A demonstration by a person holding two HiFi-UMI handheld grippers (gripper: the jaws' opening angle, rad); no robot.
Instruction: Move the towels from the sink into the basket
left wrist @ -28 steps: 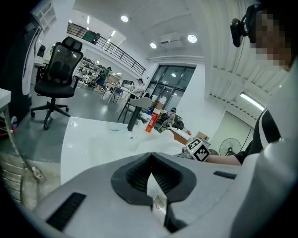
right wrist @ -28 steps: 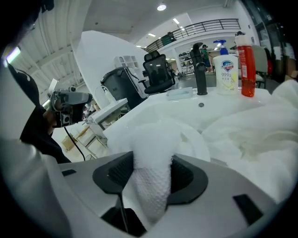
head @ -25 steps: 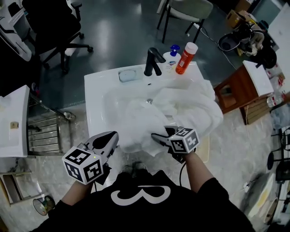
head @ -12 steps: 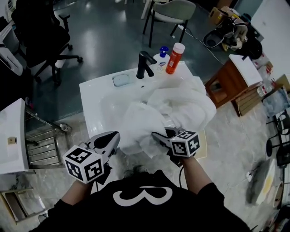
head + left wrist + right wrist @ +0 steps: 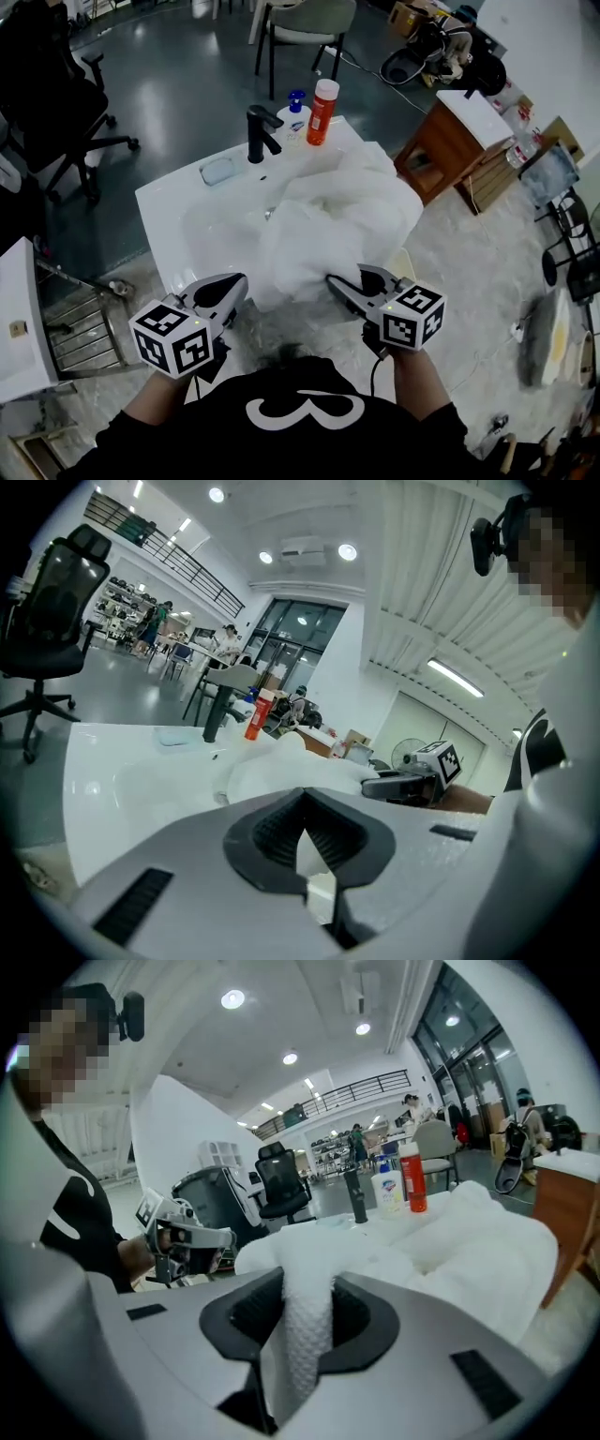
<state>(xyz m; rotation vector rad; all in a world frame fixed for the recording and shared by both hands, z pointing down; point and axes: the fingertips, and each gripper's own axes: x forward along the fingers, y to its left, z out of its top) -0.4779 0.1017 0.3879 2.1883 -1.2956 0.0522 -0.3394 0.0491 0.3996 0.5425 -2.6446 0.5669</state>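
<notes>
The white cloth towel [image 5: 328,216], just clamped by the right gripper [image 5: 349,277] (left gripper [image 5: 232,281] shut, empty), may be dragged free by its bulk in the white ceramic sink [image 5: 164,206].

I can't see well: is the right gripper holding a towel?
Yes, the right gripper, whose jaws have just been closing, pinches a fold of white towel between them.

Heaped towels [image 5: 337,216] filled the sink's [image 5: 159,208] right side; a faucet [image 5: 260,133], soap bottle [image 5: 295,117] and orange bottle [image 5: 322,111] lined its back rim; the left basin lay open.
</notes>
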